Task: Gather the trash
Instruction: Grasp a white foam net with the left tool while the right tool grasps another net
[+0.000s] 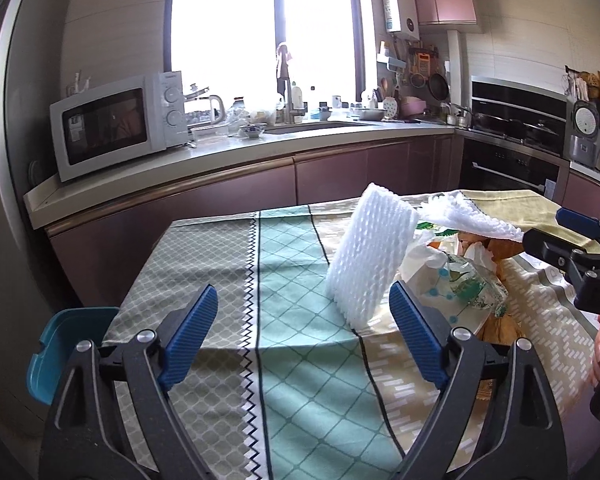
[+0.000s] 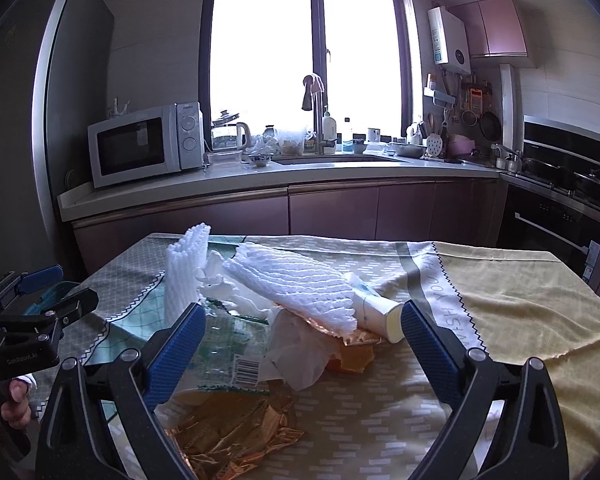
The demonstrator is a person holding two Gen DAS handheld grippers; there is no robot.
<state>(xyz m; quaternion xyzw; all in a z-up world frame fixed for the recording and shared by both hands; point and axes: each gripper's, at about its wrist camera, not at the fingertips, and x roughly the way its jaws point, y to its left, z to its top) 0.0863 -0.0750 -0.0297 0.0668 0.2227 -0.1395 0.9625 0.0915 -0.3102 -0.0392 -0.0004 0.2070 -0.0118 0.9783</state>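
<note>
1. Now the left gripper [image 1: 304, 334] hangs over the near left part of the table [image 1: 204, 256], its blue pads spread wide with nothing between them but patterned cloth.
2. Just beyond its right pad, a white foam net sleeve [image 1: 370, 254] stands tilted on edge on the green stripe of the cloth.
3. Right of that sleeve lies the trash pile: a clear printed wrapper [image 1: 474, 286], crumpled paper and a second, flatter foam net [image 1: 466, 214] draped over the top.
4. At the table's near left edge a teal bin [image 1: 66, 344] shows below the cloth.
5. From the right wrist view, the right gripper [image 2: 302, 344] is also released, pads wide apart over the pile and gripping nothing.
6. Between and ahead of its pads lie a white tissue [image 2: 296, 354], the wrapper with a barcode, and a white tube [image 2: 380, 312] resting partly under the flat foam net.
7. Nearest that camera sits crinkled gold foil [image 2: 236, 432].
8. At the left of that view a hand [image 2: 16, 400] holds the left gripper's handle.
9. Beyond the table, a counter carries a microwave [image 1: 116, 128] and a sink under a bright window.
</note>
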